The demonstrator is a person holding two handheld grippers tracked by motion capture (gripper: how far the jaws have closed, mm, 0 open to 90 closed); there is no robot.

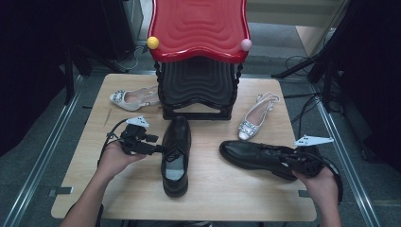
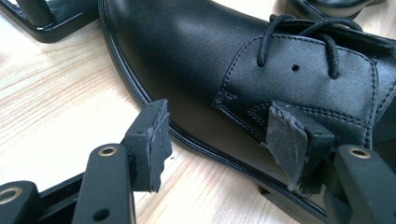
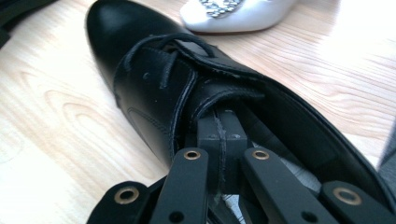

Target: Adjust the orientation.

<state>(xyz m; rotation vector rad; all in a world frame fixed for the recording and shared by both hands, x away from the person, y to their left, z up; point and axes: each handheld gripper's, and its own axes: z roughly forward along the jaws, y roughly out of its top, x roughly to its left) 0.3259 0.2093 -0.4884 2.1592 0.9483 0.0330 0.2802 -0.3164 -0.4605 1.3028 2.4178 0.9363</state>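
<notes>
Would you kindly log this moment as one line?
left tongs: open beside upright black leather lace-up shoe | right tongs: shut inside second black leather shoe

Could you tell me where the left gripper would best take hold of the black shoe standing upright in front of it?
Grip the black shoe at its side wall by the laces, coming from its left. The left gripper is already open there, and that thin upright wall fits between its jaws.

A staged recording space, more lab or studio than home, is suggested. A small wooden table is set on grey carpet between metal floor rails. Black stands and loose cables are seen at the far right, and dark curtains are hung at both sides.
</notes>
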